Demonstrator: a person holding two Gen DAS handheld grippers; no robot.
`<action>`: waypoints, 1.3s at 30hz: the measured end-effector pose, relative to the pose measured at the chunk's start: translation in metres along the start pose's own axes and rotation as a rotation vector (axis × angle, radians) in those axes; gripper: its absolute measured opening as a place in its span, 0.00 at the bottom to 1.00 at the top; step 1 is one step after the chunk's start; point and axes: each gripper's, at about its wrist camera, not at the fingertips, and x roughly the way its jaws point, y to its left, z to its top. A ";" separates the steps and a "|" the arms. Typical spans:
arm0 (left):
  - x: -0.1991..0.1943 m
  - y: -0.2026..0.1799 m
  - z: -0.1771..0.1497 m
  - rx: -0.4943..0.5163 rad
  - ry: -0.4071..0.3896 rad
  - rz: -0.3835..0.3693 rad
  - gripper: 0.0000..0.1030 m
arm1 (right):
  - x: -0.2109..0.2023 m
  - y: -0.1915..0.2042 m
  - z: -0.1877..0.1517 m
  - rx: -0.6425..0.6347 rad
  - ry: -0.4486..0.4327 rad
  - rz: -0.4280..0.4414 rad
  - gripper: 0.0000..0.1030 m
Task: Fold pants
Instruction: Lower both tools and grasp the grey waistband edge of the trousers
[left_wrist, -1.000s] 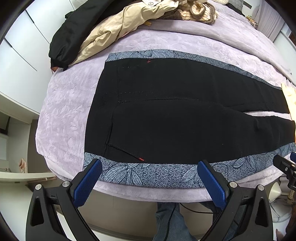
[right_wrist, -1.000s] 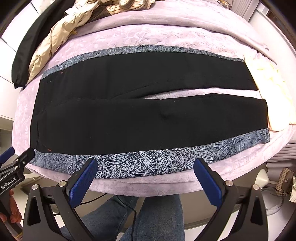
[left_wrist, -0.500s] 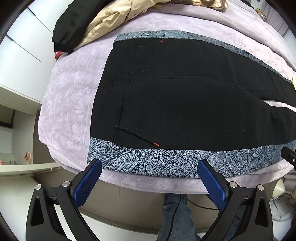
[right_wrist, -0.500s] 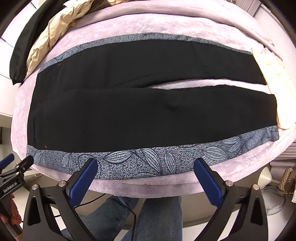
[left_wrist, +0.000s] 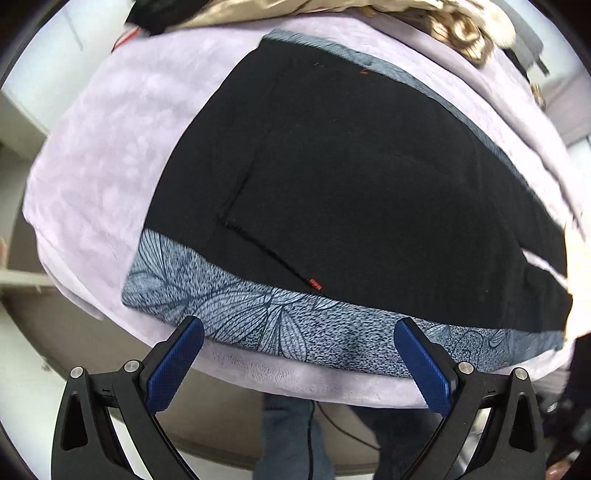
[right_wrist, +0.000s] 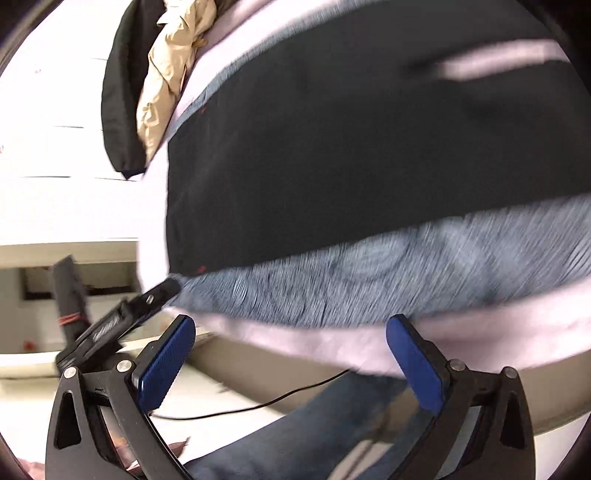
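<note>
The black pants (left_wrist: 369, 192) are spread flat on a lilac bedspread (left_wrist: 103, 147), their leaf-print side stripe (left_wrist: 280, 325) at six o'clock, presumably readied for gripping. Both the left gripper (left_wrist: 299, 362) and right gripper (right_wrist: 291, 354) are held spread wide, empty. Heaped clothing (right_wrist: 162, 85) is seen at eleven o'clock.

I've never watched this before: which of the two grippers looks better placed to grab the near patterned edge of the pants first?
Probably the left gripper: its open fingers frame the leaf-patterned side stripe of the black pants squarely. The right gripper, also open, has a blurred, tilted view.
</note>
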 end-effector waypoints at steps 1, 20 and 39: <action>0.002 0.004 -0.002 -0.003 -0.003 -0.011 1.00 | 0.004 -0.005 -0.004 0.013 0.003 0.012 0.89; 0.004 0.031 -0.025 -0.029 0.026 -0.067 0.83 | 0.018 -0.011 0.005 0.075 -0.037 0.235 0.63; 0.032 0.054 0.016 -0.370 -0.004 -0.350 0.54 | 0.014 0.013 0.030 0.052 -0.042 0.295 0.12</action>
